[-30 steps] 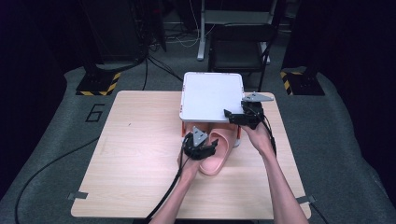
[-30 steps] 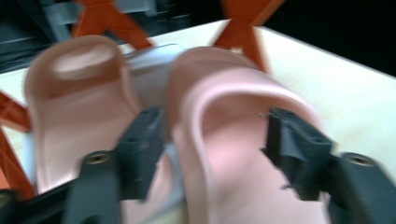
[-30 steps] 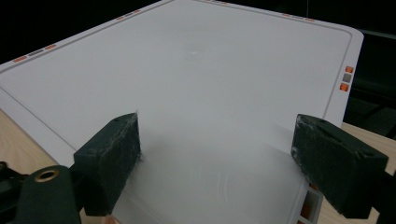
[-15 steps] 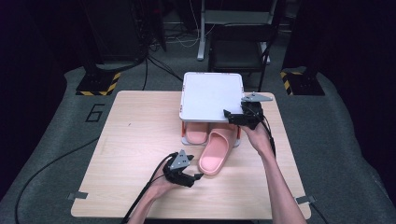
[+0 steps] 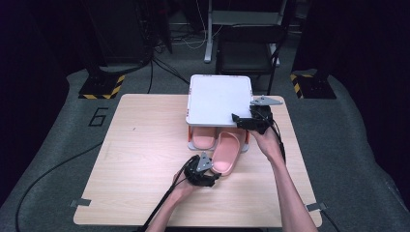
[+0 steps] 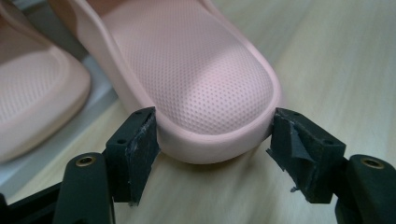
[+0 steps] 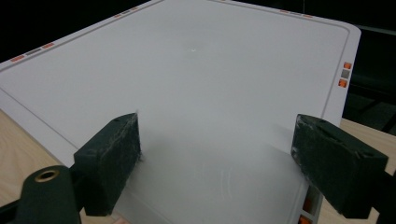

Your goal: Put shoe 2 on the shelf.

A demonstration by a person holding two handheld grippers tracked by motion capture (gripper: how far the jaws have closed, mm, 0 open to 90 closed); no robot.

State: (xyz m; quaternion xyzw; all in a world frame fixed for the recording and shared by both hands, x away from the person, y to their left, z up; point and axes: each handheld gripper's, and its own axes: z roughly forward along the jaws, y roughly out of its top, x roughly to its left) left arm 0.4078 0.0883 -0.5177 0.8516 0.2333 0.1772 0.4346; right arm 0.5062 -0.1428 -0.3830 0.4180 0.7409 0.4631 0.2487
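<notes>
slipper heel between the left jaws, lid under the right

the pink slipper (image 5: 227, 152) lies on the wooden table (image 5: 135, 159), its toe end tucked under the white lid (image 5: 218, 99) of a low box and its heel end sticking out toward the person. in the left gripper view the rounded heel (image 6: 210, 112) sits between the two black jaws; the left pad (image 6: 137, 144) is right against the rim, while the other pad stands just beside the rim and whether it presses is hard to tell. the jaws have just been closing in with the heel between them, so the left gripper (image 5: 202, 170) brackets the slipper without a clear clamp

a second pink slipper (image 5: 203, 137) lies just beside the first, further in under the lid, so most of it is hidden; its heel edge also shows at the left border of the left gripper view, cut off. the box below the lid is mostly covered, with orange corner pieces peeking out at its front

the right gripper (image 5: 247, 121) hovers at the lid's right front corner. in the right gripper view its jaws stand wide apart over the white surface, with nothing between the pads. dark floor, cables and a chair frame lie beyond the table

both forearms come in from the bottom edge; the left hand is low by the table near its front, the right arm stretches further forward to the lid
</notes>
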